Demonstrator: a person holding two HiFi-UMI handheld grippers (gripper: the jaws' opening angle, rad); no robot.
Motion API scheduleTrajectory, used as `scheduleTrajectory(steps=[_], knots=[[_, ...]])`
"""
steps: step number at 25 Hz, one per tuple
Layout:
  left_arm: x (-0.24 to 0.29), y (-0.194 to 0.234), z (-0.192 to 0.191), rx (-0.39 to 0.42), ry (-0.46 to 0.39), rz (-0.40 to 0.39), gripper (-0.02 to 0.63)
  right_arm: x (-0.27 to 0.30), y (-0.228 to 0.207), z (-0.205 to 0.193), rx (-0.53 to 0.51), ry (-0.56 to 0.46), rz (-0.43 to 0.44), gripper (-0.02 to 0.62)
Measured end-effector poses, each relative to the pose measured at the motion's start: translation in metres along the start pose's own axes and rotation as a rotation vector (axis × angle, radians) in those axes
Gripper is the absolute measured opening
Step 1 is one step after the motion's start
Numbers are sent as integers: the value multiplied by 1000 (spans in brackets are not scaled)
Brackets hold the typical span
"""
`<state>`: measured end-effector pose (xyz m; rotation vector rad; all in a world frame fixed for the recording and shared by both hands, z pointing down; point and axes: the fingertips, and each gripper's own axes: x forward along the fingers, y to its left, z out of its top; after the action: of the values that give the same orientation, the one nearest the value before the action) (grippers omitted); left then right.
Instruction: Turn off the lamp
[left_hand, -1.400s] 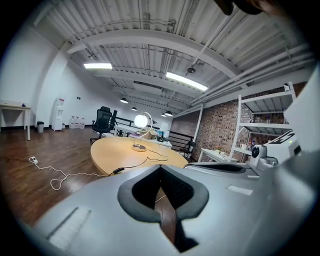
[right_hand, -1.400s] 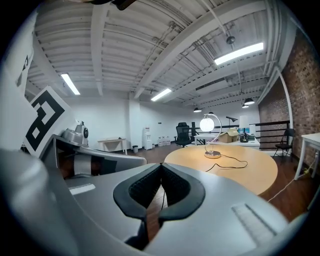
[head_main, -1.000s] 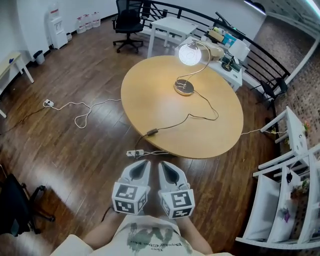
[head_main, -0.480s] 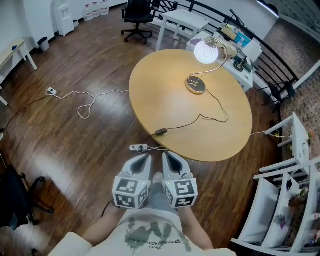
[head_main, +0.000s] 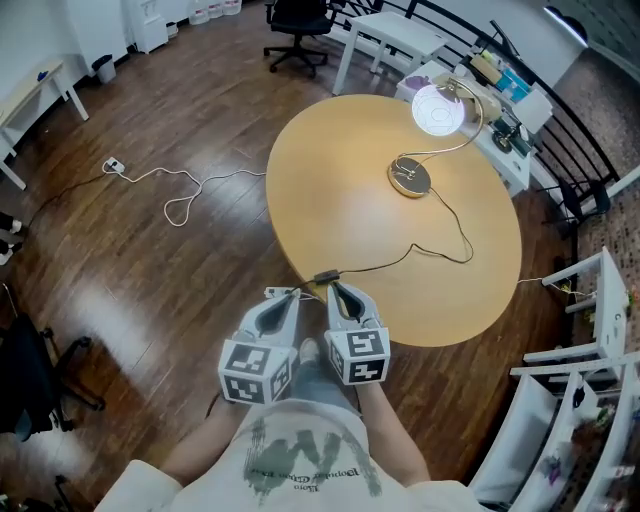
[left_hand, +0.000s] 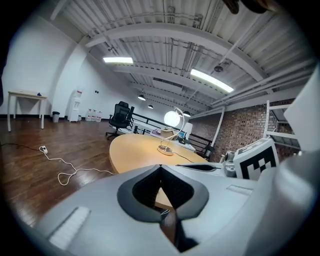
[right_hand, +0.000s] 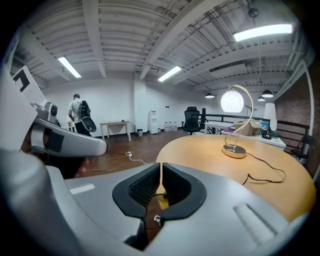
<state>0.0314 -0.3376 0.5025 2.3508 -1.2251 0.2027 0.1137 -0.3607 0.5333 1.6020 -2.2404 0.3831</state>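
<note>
The lamp stands on the round wooden table (head_main: 330, 180), its round head (head_main: 438, 110) lit above a metal base (head_main: 410, 177). Its cable runs across the top to a dark inline switch (head_main: 327, 275) at the near edge. My left gripper (head_main: 288, 297) and right gripper (head_main: 337, 290) are side by side, both shut and empty, with the right one's tips just short of that switch. In the left gripper view the lit lamp (left_hand: 171, 118) is far ahead. The right gripper view shows the glowing head (right_hand: 231, 101), the base (right_hand: 234, 151) and the cable (right_hand: 260, 175).
A white cord (head_main: 180, 195) loops over the wooden floor at the left. A black office chair (head_main: 300, 20) and a white desk (head_main: 395, 35) stand beyond the table. White shelving (head_main: 590, 340) is at the right. A person (right_hand: 77, 112) stands far off.
Both grippers have come forward from the open floor to the table's near edge beside the inline switch. They stay shut. The lamp is still lit.
</note>
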Motion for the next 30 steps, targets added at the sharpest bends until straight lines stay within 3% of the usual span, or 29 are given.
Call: scheduleTrajectory(steps=[14, 30], knots=[[42, 28, 3, -27, 35, 81, -2, 83, -34, -53, -43, 179, 51, 18], [59, 34, -1, -21, 71, 93, -2, 96, -43, -89, -90, 256, 9, 5]])
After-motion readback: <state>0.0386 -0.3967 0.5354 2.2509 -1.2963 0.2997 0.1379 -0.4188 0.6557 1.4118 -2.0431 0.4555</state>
